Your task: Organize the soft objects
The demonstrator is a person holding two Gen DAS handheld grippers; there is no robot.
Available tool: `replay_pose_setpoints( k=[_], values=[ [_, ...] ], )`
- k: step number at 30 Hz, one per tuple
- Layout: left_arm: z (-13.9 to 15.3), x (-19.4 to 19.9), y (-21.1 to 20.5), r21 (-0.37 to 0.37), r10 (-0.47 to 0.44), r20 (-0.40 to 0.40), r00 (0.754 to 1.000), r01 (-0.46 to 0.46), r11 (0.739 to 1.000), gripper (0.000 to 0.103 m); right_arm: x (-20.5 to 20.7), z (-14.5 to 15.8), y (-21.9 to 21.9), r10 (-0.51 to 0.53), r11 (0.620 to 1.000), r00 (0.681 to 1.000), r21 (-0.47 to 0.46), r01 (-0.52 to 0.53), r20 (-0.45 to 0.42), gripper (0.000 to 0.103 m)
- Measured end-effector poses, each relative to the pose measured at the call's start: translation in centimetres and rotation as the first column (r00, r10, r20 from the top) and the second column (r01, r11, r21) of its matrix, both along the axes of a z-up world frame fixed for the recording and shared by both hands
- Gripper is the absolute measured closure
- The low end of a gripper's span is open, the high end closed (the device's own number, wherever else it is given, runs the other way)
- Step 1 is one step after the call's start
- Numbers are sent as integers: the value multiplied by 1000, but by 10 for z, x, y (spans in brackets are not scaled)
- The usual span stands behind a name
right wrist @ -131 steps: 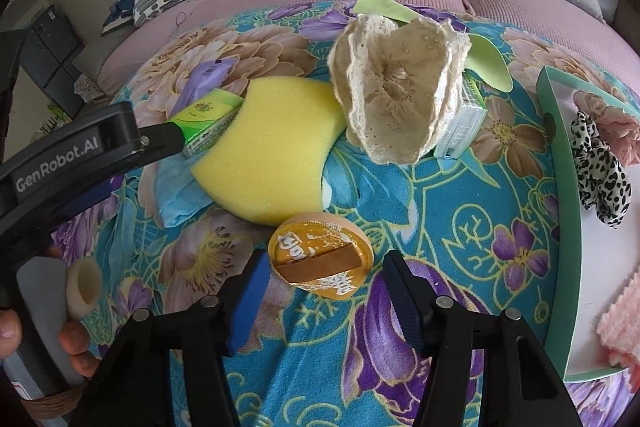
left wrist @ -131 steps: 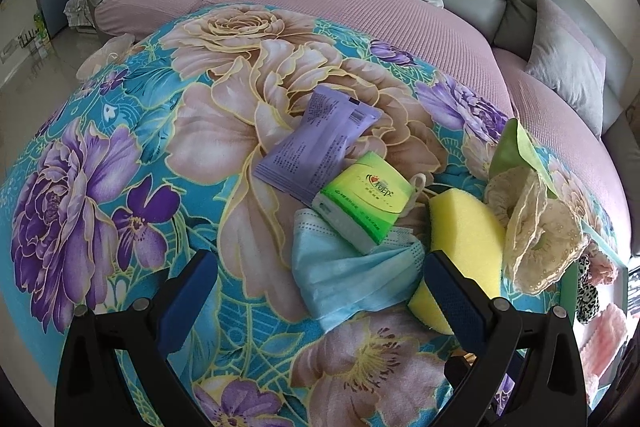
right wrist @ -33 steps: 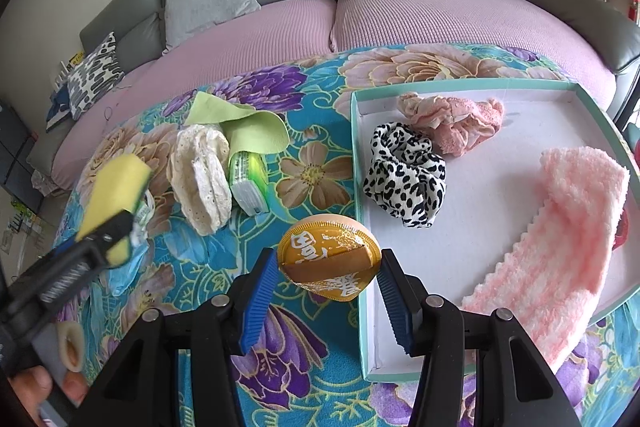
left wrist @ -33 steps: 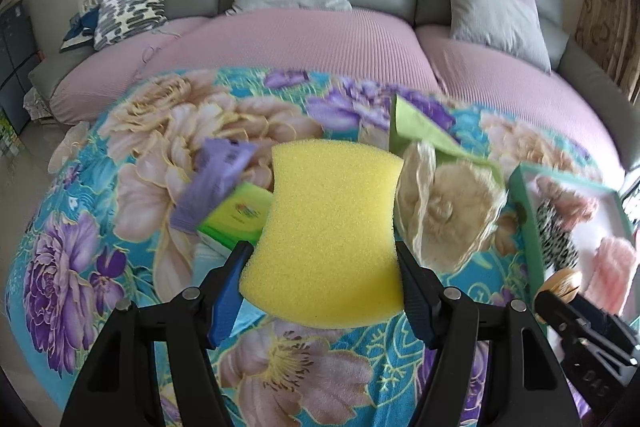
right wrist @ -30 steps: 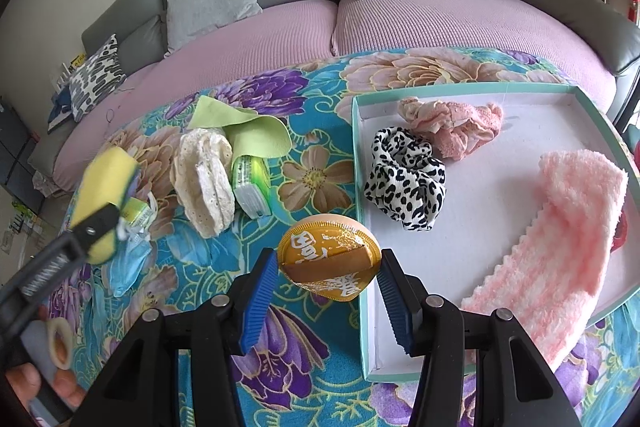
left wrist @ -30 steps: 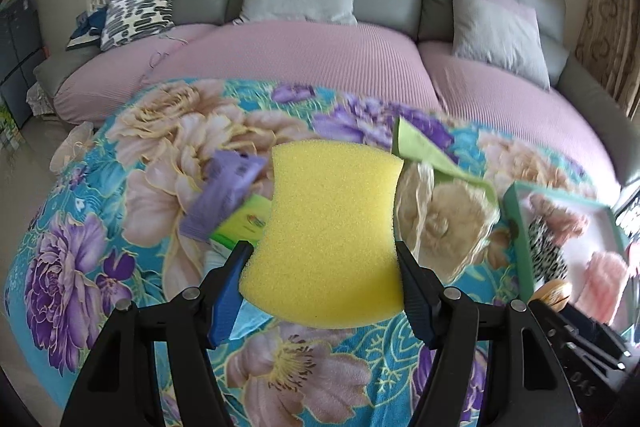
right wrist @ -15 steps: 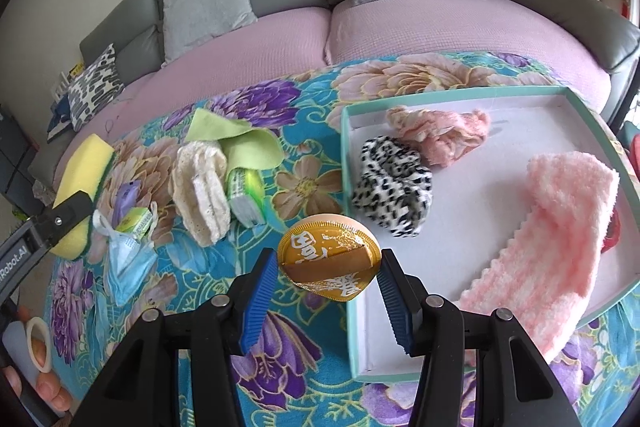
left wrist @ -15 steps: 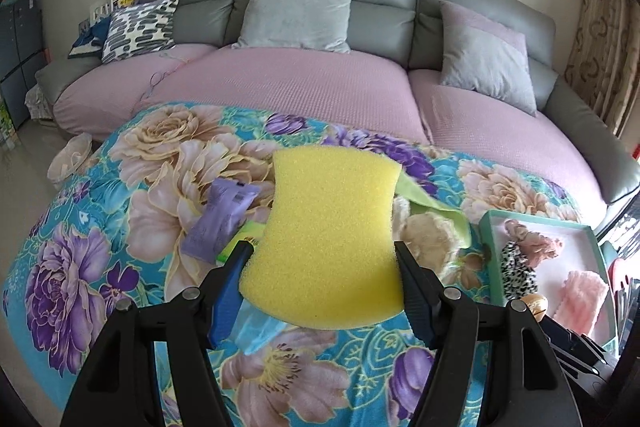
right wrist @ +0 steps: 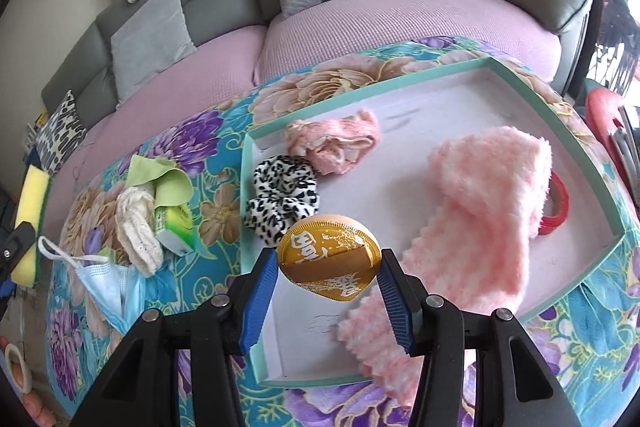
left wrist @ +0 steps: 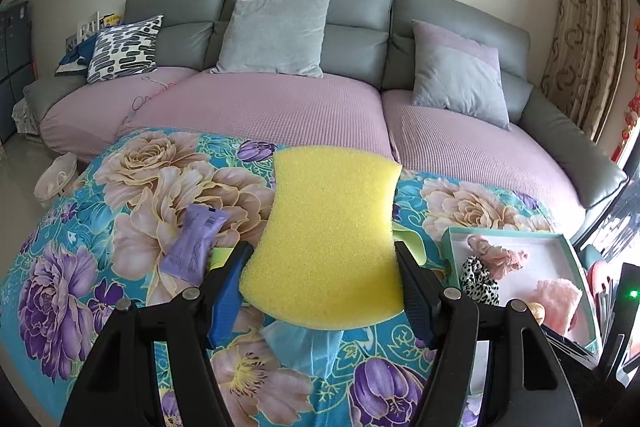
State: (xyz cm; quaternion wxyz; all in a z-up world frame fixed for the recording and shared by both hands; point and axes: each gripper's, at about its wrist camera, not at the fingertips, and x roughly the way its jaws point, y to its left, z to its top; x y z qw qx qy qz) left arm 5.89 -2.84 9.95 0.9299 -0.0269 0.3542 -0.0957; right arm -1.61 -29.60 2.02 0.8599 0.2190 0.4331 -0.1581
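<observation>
My left gripper (left wrist: 322, 267) is shut on a yellow sponge (left wrist: 330, 239), held up above the floral cloth (left wrist: 120, 227); the same sponge (right wrist: 30, 215) shows at the far left of the right wrist view. My right gripper (right wrist: 328, 277) is shut on a round gold puff (right wrist: 329, 261), hanging over the near left part of the teal-rimmed white tray (right wrist: 580, 155). In the tray lie a leopard scrunchie (right wrist: 284, 195), a pink scrunchie (right wrist: 332, 143) and a fluffy pink cloth (right wrist: 480, 219). The tray (left wrist: 450, 247) also appears at the right of the left wrist view.
On the cloth left of the tray lie a cream lace piece (right wrist: 136, 227), a green tissue pack (right wrist: 176, 223), a green cloth (right wrist: 160, 179), a blue face mask (right wrist: 116, 287) and a purple packet (left wrist: 196, 247). A red tape roll (right wrist: 554, 203) sits in the tray. A grey sofa (left wrist: 280, 39) stands behind.
The left gripper rose and tilted up with the sponge, showing more of the sofa. The right gripper carried the puff rightward from the tray's left rim to over its inside.
</observation>
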Motion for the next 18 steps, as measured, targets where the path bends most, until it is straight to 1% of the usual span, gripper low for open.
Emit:
replay_pose_setpoints(
  k=[4,7,9,13,18],
  values=[
    [2,0,1,1,7,8,1000,-7,1000,33,0,0,0,7,1000,1000,0,-7,2,49],
    [-3,1,-10,7,-22,-6,1000,22,1000,33,3,-5,0,13,1000,1000,-2,-13,-20,49],
    [-5,1,-21,7,-49,-13,999,50,999,33,3,-6,-4,3,1000,1000,-5,-3,-20,49],
    [-10,-1,-58,-2,-149,-22,989,149,989,33,-2,-10,-23,-43,999,999,0,43,-24,49],
    [-14,-9,-97,-1,-260,-34,965,260,966,33,-13,-16,-48,-112,994,993,13,112,-37,49]
  ],
)
